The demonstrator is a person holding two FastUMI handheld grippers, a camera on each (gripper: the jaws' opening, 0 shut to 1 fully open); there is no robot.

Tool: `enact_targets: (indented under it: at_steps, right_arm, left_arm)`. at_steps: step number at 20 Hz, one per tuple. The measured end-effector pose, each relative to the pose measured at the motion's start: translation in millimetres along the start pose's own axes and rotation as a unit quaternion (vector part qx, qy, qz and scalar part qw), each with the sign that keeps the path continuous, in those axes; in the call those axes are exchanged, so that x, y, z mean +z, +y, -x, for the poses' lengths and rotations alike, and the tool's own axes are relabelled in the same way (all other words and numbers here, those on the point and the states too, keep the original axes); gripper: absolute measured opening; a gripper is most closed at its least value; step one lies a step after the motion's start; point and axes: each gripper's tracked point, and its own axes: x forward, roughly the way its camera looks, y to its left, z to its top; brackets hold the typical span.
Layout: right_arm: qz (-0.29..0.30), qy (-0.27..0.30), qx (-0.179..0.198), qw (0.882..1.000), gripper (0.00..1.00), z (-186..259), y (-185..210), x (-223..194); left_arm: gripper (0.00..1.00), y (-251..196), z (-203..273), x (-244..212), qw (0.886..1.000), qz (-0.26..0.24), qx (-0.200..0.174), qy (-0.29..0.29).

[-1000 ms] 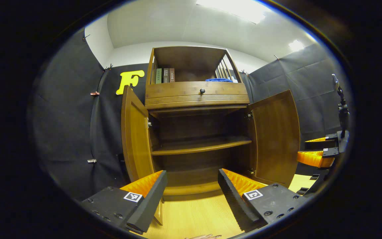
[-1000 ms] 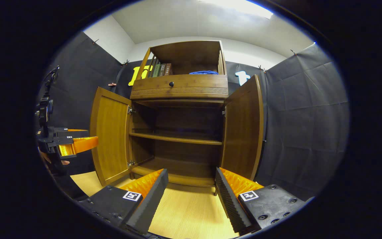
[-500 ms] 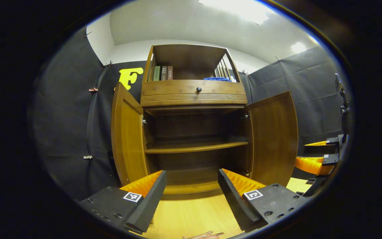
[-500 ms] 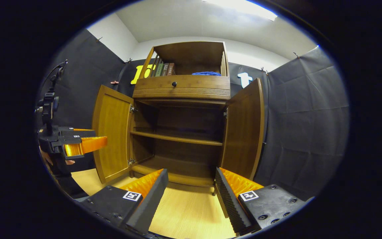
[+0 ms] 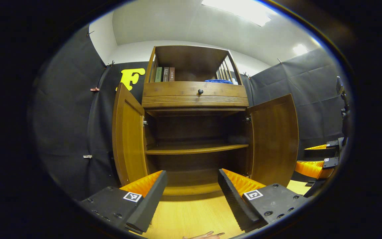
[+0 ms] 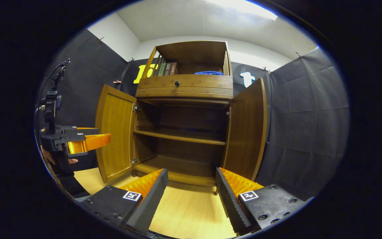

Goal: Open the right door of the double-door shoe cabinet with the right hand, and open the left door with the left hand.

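Left gripper view: left gripper point(image 5: 191, 189) hanging low before shoe cabinet point(image 5: 194, 96), fingers spread wide, gripping nothing. Left door point(image 5: 126, 132) and right door point(image 5: 274, 139) both standing open, inner shelf point(image 5: 196, 150) showing bare. Right gripper point(image 5: 317, 159) showing at far right edge, apart from right door

Right gripper view: right gripper point(image 6: 191, 187) facing open shoe cabinet point(image 6: 184, 89) over wooden floor point(image 6: 187, 212), fingers wide apart, empty. Left gripper point(image 6: 81, 141) hovering just beside left door point(image 6: 114, 132), jaws parted, hand point(image 6: 50, 157) holding it. Right door point(image 6: 247, 129) standing swung outward

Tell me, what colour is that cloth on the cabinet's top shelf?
Blue; the cloth shows best in the right gripper view.
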Motion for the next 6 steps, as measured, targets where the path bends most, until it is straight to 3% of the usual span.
enact_targets:
  at_steps: [1,6]
  right_arm:
    - [0.001,-0.001,0.001,1.000,0.92,0.3,0.2,0.3]
    - [-0.006,-0.003,0.005,1.000,0.92,1.8,1.1,2.0]
  left_arm:
    - [0.99,-1.0,0.3,-0.2,1.000,0.001,-0.002,0.002]
    - [0.96,-1.9,1.4,-2.4,1.000,0.000,0.000,0.004]
